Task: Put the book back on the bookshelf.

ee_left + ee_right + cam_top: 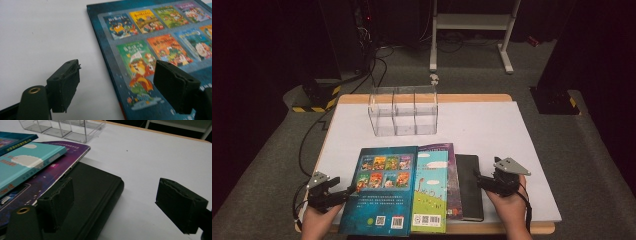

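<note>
Four books lie overlapped along the table's near edge: a dark blue book [382, 192] with small cover pictures on top at the left, then a teal book [432, 190], a purple book [453, 175] and a black book [469, 186]. My left gripper [346, 194] is open at the blue book's left edge. In the left gripper view the blue book [155, 47] has its edge between the spread jaws of that gripper [117, 83], one jaw over the cover. My right gripper [478, 179] is open at the black book's right side. The black book [97, 187] has its edge between the jaws of my right gripper [120, 202].
A clear plastic organiser [404, 111] with three compartments stands at the back of the white table top [492, 130]. Behind the table are a white frame's legs [507, 45] and cables on the floor. Bare white surface stretches to the right of the books.
</note>
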### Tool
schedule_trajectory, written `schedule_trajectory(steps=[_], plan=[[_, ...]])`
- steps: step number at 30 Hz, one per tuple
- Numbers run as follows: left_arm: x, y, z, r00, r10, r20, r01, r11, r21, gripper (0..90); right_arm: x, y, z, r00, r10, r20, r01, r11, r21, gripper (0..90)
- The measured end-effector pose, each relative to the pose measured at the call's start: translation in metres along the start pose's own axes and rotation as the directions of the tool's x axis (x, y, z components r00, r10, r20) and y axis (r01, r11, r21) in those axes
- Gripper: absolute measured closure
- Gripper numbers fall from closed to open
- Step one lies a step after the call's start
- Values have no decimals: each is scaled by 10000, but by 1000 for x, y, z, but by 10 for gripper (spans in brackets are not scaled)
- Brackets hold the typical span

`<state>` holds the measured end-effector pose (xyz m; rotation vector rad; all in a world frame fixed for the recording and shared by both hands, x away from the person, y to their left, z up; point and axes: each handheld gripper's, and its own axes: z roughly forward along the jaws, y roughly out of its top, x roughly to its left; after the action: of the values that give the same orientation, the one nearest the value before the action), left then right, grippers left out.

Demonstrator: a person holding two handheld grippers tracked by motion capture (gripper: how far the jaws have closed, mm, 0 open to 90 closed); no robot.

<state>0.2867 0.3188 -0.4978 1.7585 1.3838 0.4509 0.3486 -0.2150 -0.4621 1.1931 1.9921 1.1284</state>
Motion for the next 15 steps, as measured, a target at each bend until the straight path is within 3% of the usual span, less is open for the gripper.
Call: schedule_trajectory(steps=[3,6,8,13,15], plan=[[-5,-6,-2,10000,-41,34,40,9997,259,214,8,2,1,9989,-79,-459,84,9999,109,166],[-8,-9,0,10000,20,41,-22,9989,472,213,11,3,2,9982,-187,-572,192,9998,67,185],[-11,-9,2,9999,100,96,-105,9982,594,212,15,2,5,9928,-479,-1101,514,9982,295,221],[-18,-6,7,9987,25,502,-60,9976,691,213,19,2,8,9893,-385,-1405,457,9978,483,228],[-18,-6,8,9962,-130,862,68,9973,725,235,20,1,8,9876,-385,-1519,456,9980,437,203]])
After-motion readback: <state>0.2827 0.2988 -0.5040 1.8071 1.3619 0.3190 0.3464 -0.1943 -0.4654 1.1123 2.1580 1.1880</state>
